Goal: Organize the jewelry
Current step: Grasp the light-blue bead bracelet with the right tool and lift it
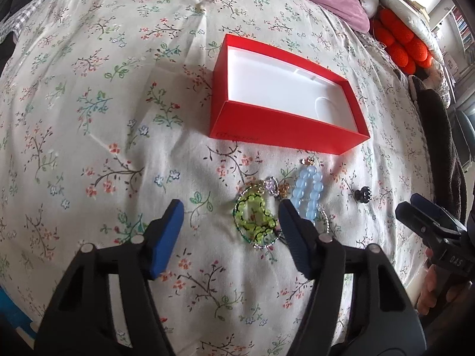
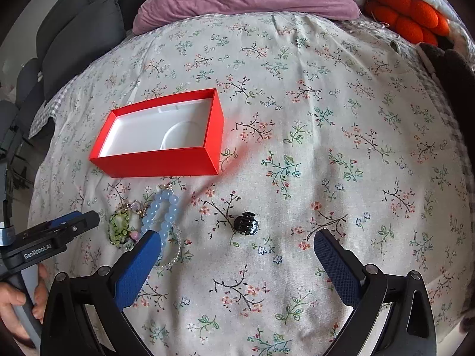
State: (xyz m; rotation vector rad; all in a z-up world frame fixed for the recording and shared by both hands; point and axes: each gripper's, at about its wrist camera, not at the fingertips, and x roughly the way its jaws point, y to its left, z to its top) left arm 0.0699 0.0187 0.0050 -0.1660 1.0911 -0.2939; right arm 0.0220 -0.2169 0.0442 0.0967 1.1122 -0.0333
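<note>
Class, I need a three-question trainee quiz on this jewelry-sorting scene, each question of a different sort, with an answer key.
1. True or false: the red cardboard box already holds jewelry.
2. Which lies farthest from the pale blue bead bracelet? A) green bead bracelet B) small black claw hair clip C) purple-stone ring
3. Fill in: the left gripper grips ____.

Key: 1 false; 2 B; 3 nothing.

Black hand-held gripper [image 1: 230, 231] frames, blue textured pads [image 1: 166, 237], silver pivot pins
</note>
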